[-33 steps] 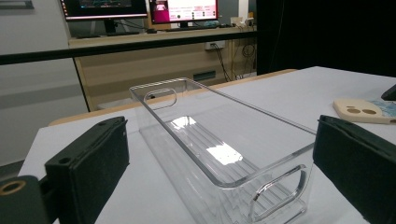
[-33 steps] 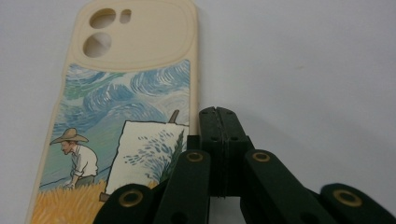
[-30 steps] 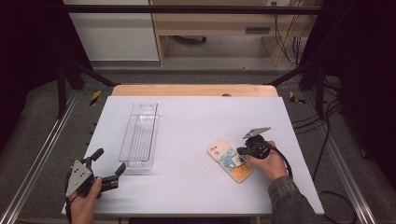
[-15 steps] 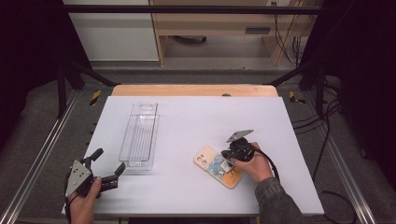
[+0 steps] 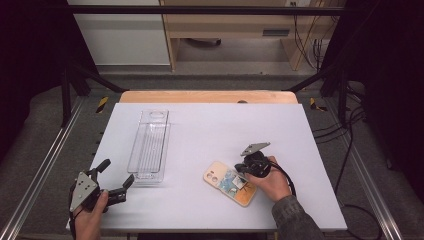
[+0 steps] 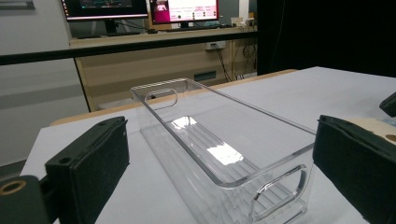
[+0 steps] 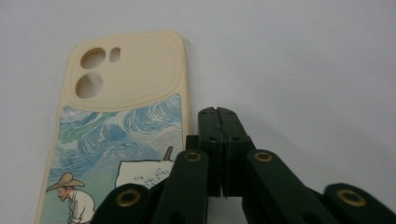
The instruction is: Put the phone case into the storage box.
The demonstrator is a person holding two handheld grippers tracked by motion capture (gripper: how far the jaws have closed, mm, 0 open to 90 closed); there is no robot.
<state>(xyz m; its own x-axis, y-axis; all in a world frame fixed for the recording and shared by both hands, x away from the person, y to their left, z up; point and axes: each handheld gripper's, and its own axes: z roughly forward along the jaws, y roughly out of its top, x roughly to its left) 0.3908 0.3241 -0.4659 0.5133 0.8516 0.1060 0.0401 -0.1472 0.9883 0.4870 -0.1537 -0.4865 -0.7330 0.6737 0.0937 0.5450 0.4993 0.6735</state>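
On the white table (image 5: 200, 130), toward its near right part, a phone case (image 5: 230, 183) is lying flat with its back up. We are seeing a cream, smooth, rounded-cornered shell with a raised camera panel pierced by two round holes and a small oval one; below the panel a painted scene is showing swirling blue and green strokes and a figure in a straw hat. In the right gripper view the case (image 7: 121, 135) is lying just left of the jaws, its long edge running alongside them.

The right gripper (image 5: 248, 169) is sitting at the case's right edge, held in a hand (image 5: 272, 181) with a grey three-cornered plate on top. Its matte black jaws are pressed together, pad against pad, with nothing between them; brass rivets are dotting its black links. Whether the tips are touching the case's edge we cannot tell.

At the near left corner, the left gripper (image 5: 114, 179) is standing with its jaws wide apart, their black pads looking soft and finely grained. Just beyond them a bin (image 5: 149, 145) is lying: clear hard plastic, long and narrow, with a ribbed floor, glossy highlights and cut-out handles at both ends. Bin and case are lying well apart.
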